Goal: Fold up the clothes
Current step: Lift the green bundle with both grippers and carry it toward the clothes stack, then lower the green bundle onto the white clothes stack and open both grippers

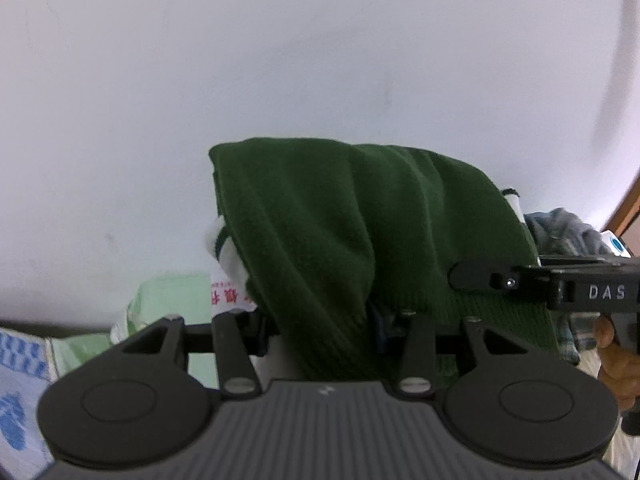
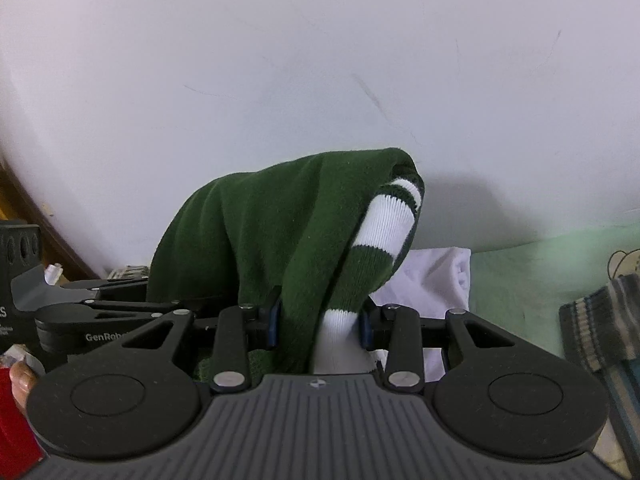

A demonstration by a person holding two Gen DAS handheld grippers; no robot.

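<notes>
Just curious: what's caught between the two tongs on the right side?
The green sweater, with its white-striped cuff, hangs bunched between the right tongs; the right wrist view shows it.

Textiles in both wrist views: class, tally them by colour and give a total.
Green-and-white sweater, held up by both tongs: 1
White cloth: 1
Grey plaid garment: 1
Striped knit piece: 1
Pale green sheet: 1
Total: 5
</notes>
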